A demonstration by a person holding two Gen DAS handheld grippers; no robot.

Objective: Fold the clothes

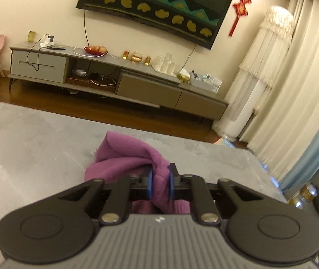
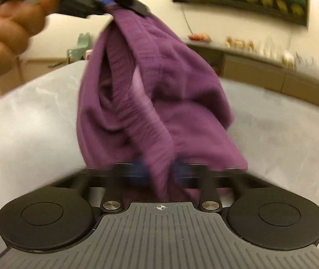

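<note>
From the left wrist view, the left gripper has its blue pads pinched tight on a bunched ridge of a purple fleece garment, which trails forward from the jaws and slumps in soft folds onto the grey marbled tabletop. Beyond the table's far edge stand a long low TV cabinet and a wall-mounted television, with pale curtains to the right; none of that matters to the work. The cloth looks light, thick and limp: it sags wherever nothing holds it, so I judge it will not keep a fold line unless it is laid flat and smoothed. From the right wrist view, which is smeared by motion, the right gripper is clamped on a lower gather of the same garment, near what looks like a ribbed, elasticated band. The other gripper shows at the top left, carried in a person's hand, and the cloth hangs from it, stretched between the two holds above the table. Fleece grips well against rubber pads, so slipping seems unlikely; the better hold, I think, would be at the two ends of the banded edge rather than mid-bunch, so the piece can spread out flat.
</note>
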